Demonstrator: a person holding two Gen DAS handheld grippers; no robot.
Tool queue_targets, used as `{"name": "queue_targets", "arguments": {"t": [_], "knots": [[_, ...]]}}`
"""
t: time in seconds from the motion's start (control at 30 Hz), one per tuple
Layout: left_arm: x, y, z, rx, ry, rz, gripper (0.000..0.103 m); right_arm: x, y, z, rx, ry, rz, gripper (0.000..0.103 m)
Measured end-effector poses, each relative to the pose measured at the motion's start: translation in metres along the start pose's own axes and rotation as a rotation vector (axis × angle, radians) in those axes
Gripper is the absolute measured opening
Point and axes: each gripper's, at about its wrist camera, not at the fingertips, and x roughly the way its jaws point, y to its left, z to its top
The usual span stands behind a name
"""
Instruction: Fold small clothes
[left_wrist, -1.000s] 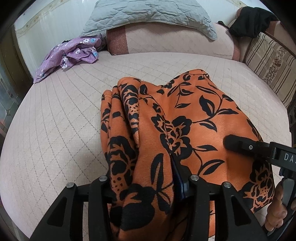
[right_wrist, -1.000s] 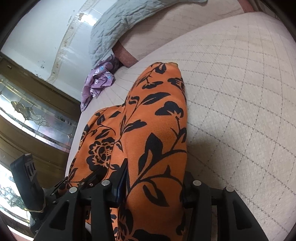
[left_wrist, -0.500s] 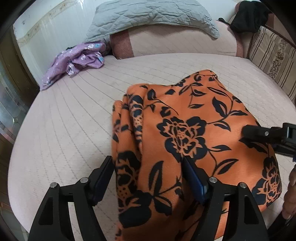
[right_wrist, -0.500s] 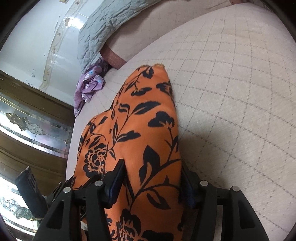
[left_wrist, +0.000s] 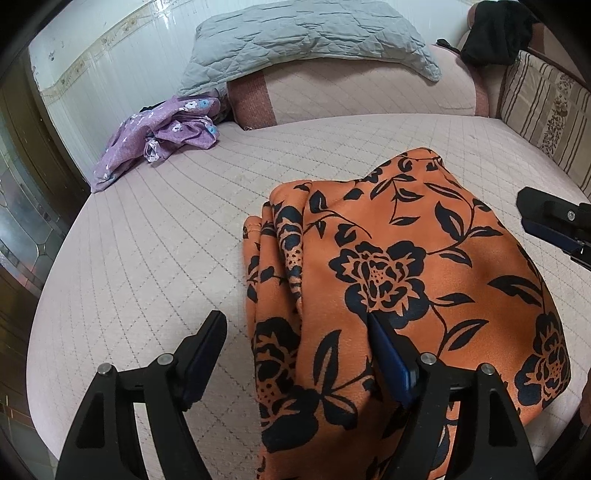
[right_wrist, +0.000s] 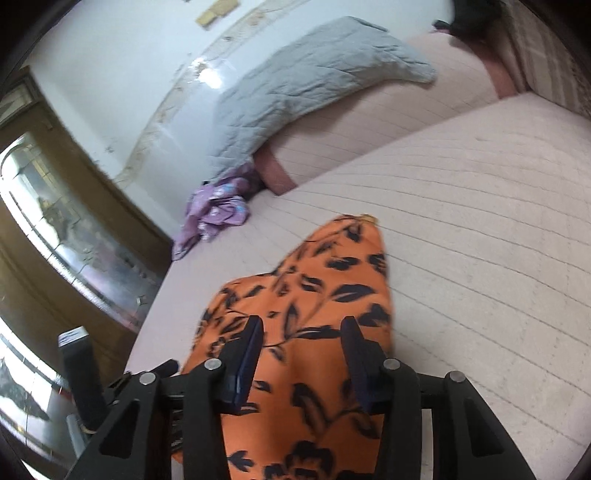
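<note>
Orange garment (left_wrist: 399, 280) lies folded on bed (left_wrist: 155, 236).

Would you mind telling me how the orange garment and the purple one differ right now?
The orange garment has a black floral print and lies folded flat near both grippers; the purple garment has small pale flowers and sits crumpled far off by the wall. Both rest on the quilted bed.

The left black plastic two-finger gripper (left_wrist: 291, 354) has angular, triangular-cutout finger arms, each studded with round silver screws, and dark blue pads (left_wrist: 389, 363) lining the inner faces. The right black plastic two-finger gripper (right_wrist: 301, 354) is built alike: silver screws along the arms, navy pads (right_wrist: 249, 360) inside.
</note>
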Motion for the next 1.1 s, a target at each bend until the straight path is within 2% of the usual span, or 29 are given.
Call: {"name": "queue_targets", "arguments": {"t": [0.17, 0.23, 0.5, 0.63, 0.83, 0.93, 1.0, 1.1], "knots": [[0.000, -0.003, -0.002, 0.011, -0.001, 0.007, 0.079, 0.037, -0.012, -0.006, 0.065, 0.146, -0.067, 0.046], [0.001, -0.004, -0.003, 0.012, 0.003, 0.007, 0.079, 0.040, -0.016, -0.006, 0.084, 0.146, -0.071, 0.043], [0.003, -0.001, -0.003, 0.015, 0.007, 0.001, 0.081, 0.030, -0.018, -0.005, 0.113, 0.129, -0.027, 0.043], [-0.004, 0.004, -0.007, -0.008, 0.008, -0.017, 0.081, 0.003, -0.014, -0.008, 0.101, 0.103, 0.018, 0.046], [-0.035, 0.015, -0.023, -0.065, -0.048, -0.037, 0.081, -0.034, -0.001, -0.022, 0.070, 0.082, 0.050, 0.046], [-0.035, 0.012, -0.037, -0.070, -0.029, -0.039, 0.080, -0.035, -0.006, -0.043, 0.108, 0.142, 0.056, 0.046], [-0.024, 0.005, -0.047, -0.041, 0.018, -0.033, 0.081, -0.021, -0.011, -0.059, 0.125, 0.228, 0.008, 0.045], [-0.020, 0.000, -0.055, -0.016, 0.007, -0.019, 0.081, -0.016, -0.008, -0.064, 0.103, 0.235, -0.015, 0.042]]}}
